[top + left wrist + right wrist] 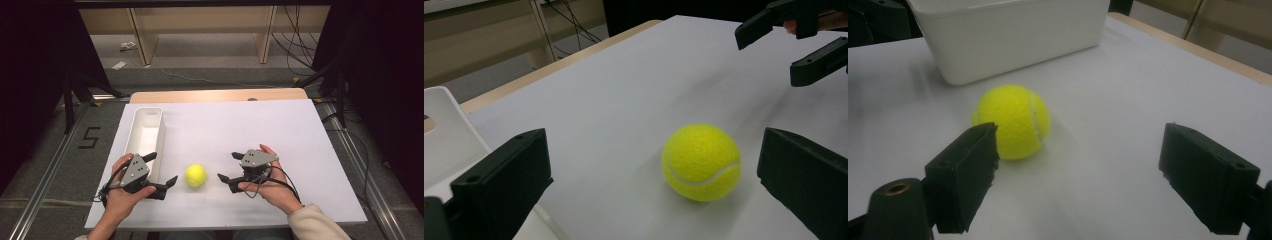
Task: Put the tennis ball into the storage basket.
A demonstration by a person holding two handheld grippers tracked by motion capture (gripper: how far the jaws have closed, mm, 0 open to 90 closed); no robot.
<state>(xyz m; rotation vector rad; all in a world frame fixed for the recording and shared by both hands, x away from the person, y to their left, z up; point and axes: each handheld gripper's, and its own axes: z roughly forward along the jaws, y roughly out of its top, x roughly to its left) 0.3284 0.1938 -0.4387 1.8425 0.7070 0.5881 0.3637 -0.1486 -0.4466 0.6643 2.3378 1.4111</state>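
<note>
Ball: a yellow-green tennis ball (195,175) rests on the white surface (280,140), lower centre of the high view, between the two tongs and touching neither.
Left tongs: the left tongs (161,171), lower left of the high view, stand wide open and hold nothing; in the left gripper view the ball (701,162) lies ahead, right of centre between the jaws and nearer the right-hand one.
Right tongs: the right tongs (229,166), right of the ball in the high view, are also spread apart and empty; in the right gripper view the ball (1011,121) sits just beyond the tip of the left-hand jaw, off the middle of the gap.
Bin: a long white bin (135,134) stands at left centre of the high view, its near end just beside the left tongs; it looks empty as far as can be seen.
Step in hand: judged from the pose, the approach to a grasp, with the bin the likely goal.
Doing it well: centre one pair of tongs on the ball before closing, jaws low and level with its widest part, and close slowly so it does not roll away. The left tongs look better lined up.
Risk: a jaw tip that nudges the ball first will likely send it rolling.
Orientation: a sphere has no long axis and points nowhere; only the white seam marks a pose, curving low across the front in the left gripper view.
</note>
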